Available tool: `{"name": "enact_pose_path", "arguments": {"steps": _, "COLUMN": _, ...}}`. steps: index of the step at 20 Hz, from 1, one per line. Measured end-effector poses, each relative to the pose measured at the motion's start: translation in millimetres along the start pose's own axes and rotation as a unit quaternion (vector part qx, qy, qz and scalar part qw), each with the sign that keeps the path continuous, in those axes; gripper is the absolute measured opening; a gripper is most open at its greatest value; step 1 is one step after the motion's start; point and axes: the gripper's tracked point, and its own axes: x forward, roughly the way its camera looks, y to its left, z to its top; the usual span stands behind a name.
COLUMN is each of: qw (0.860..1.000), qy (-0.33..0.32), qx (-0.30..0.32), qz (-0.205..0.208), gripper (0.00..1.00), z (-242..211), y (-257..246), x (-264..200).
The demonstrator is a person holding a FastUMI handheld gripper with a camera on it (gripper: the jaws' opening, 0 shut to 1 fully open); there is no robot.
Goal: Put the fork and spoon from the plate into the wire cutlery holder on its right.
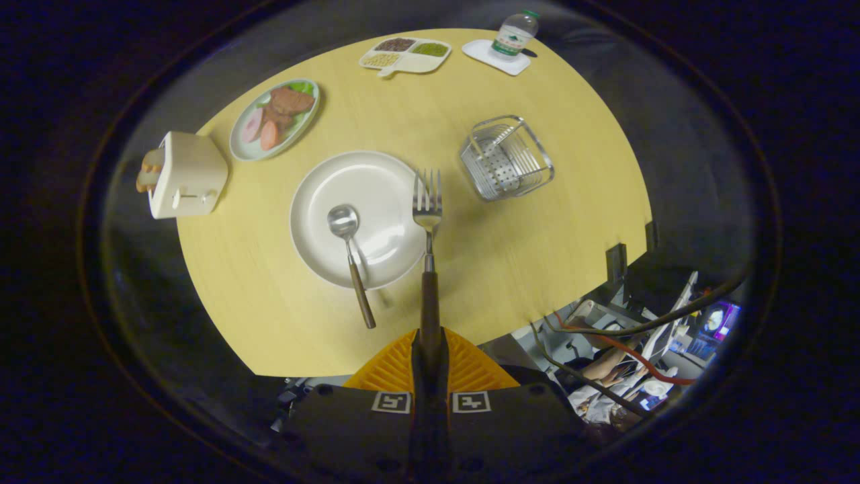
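Gripper (430, 349): clamped on fork (428, 208) handle, tines at 12 o'clock. Spoon (349, 255): on plate (376, 181). Wire cutlery holder (507, 158): at plate's 2 o'clock, on table (524, 255).

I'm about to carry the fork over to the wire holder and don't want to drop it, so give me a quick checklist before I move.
1. Fork held: ok. The gripper is shut on its handle, with the tines pointing ahead, past the fingers.
2. Fork lifted off the plate: cannot tell. Its tines overlap the plate's right rim.
3. Wire cutlery holder ready: ok. It sits on the table right of the plate, open, nothing in it.
4. Path from fork to holder: ok. Only bare table lies between them.
5. Spoon waiting: ok. Its bowl rests in the plate, with the handle over the near rim.
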Motion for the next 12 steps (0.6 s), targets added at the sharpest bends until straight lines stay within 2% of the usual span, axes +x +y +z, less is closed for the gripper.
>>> {"name": "enact_pose_path", "arguments": {"steps": 4, "qw": 0.999, "qy": -0.003, "qx": 0.04, "qz": -0.003, "gripper": 0.09, "z": 30, "y": -30, "x": 1}}
{"name": "enact_pose_path", "arguments": {"steps": 12, "qw": 0.998, "qy": 0.046, "qx": 0.038, "qz": -0.007, "gripper": 0.09, "z": 63, "y": -52, "x": 52}}
